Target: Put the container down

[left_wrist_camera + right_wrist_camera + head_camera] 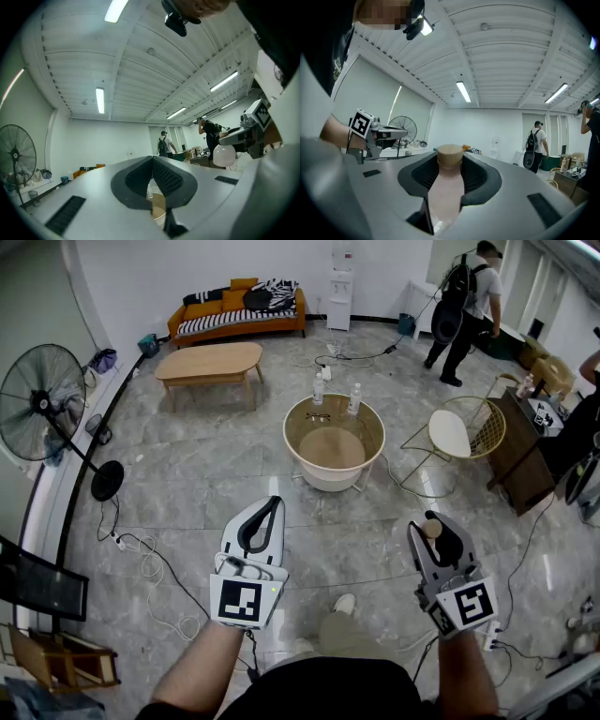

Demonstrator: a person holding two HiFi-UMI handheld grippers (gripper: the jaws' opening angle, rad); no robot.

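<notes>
The container [448,187] is a pale pink bottle with a round wooden cap [450,155]. It stands between the jaws of my right gripper [450,166], which is shut on its body. In the head view the right gripper [437,538] is held above the floor at lower right, and the cap [431,528] shows between its jaws. My left gripper [265,514] hangs at lower centre, shut and holding nothing. In its own view the left gripper [152,160] has its black pads meeting at the tip. A round white table [292,448] stands ahead of both grippers.
Two bottles [319,388] [354,399] and a pair of glasses stand on the round table. A wire chair [455,435] and a dark wooden cabinet [514,451] are at right, a standing fan [42,404] and floor cables [150,559] at left. A person [467,306] stands far back.
</notes>
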